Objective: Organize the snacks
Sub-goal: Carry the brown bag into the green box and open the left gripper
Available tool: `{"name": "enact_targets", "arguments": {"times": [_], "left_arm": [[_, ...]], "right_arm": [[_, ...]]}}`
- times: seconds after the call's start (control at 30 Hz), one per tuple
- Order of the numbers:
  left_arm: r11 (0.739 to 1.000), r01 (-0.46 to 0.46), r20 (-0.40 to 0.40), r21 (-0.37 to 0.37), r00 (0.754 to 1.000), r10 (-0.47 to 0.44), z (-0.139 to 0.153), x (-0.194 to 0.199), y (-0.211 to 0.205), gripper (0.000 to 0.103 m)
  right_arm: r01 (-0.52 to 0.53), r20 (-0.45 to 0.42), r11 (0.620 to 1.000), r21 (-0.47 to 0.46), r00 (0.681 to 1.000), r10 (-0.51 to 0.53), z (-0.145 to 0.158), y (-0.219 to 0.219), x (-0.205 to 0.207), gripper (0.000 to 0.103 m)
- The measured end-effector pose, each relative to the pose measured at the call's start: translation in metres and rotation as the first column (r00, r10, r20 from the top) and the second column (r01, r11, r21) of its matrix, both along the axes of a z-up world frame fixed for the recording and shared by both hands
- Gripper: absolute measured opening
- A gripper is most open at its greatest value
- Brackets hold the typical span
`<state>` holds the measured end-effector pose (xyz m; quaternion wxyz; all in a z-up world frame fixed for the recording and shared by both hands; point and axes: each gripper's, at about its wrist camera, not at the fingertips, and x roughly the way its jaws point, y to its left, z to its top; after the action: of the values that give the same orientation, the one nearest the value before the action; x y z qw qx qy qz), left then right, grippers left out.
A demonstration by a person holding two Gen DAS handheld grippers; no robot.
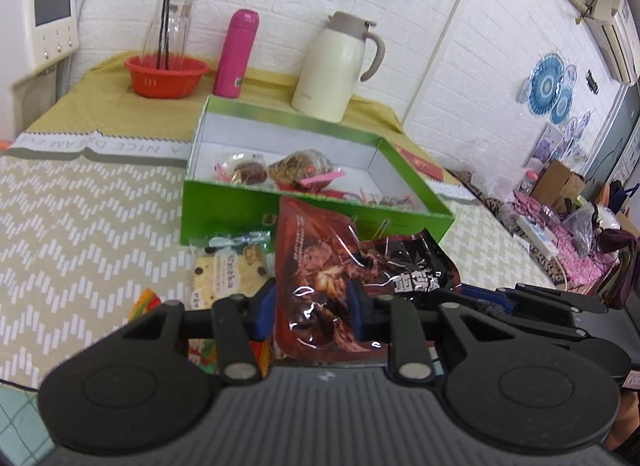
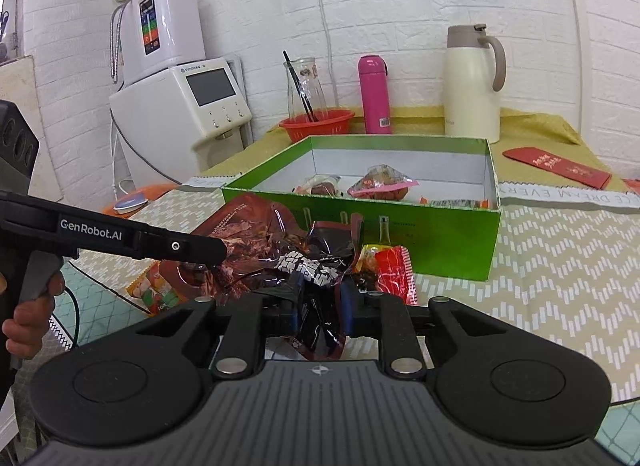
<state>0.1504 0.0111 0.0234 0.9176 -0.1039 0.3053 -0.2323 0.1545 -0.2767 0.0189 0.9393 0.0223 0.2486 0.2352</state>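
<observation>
A glossy dark red-brown snack bag [image 1: 320, 262] hangs above the table in front of the green box [image 1: 224, 201]. My left gripper [image 1: 314, 312] is shut on the bag's lower part, blue pads pressing both sides. In the right wrist view my right gripper [image 2: 321, 306] is shut on the crumpled dark end of the same snack bag [image 2: 256, 234], and the left gripper [image 2: 216, 256] reaches in from the left. The green box [image 2: 440, 234] holds several wrapped snacks. On the cloth lie a white cake packet [image 1: 228, 270], a red packet [image 2: 394, 274] and an orange packet [image 2: 156, 290].
Behind the box stand a cream thermos jug [image 1: 336, 65], a pink flask [image 1: 236, 53] and a red basket [image 1: 166, 75] with a glass carafe. A white appliance [image 2: 180, 113] is at the table's left, a red envelope [image 2: 556, 167] at its right. A hand [image 2: 28, 306] grips the left handle.
</observation>
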Motion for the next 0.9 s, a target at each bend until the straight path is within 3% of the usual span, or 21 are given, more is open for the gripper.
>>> {"name": "enact_targets", "arguments": {"times": [0.23,0.47,0.7,0.9], "left_arm": [[0.998,-0.020,0.085,-0.059,0.996,0.025,0.036,0.007,-0.001,0.023],[0.995,-0.048,0.119,-0.087,0.991,0.058,0.061,0.038,-0.012,0.023],[0.995,-0.061,0.097,-0.079,0.993,0.068,0.065,0.077,-0.025,0.023],[0.996,-0.058,0.031,-0.065,0.998,0.060,0.048,0.108,-0.028,0.023]], "right_arm": [[0.001,0.112,1.000,-0.007,0.994,0.000,0.033,-0.003,0.006,0.035],[0.021,0.197,0.999,-0.039,0.980,-0.013,0.056,-0.005,0.033,0.035],[0.034,0.177,0.999,-0.019,0.984,-0.030,0.059,-0.013,0.069,0.035],[0.038,0.111,0.999,0.002,0.993,-0.038,0.043,-0.017,0.093,0.035]]}}
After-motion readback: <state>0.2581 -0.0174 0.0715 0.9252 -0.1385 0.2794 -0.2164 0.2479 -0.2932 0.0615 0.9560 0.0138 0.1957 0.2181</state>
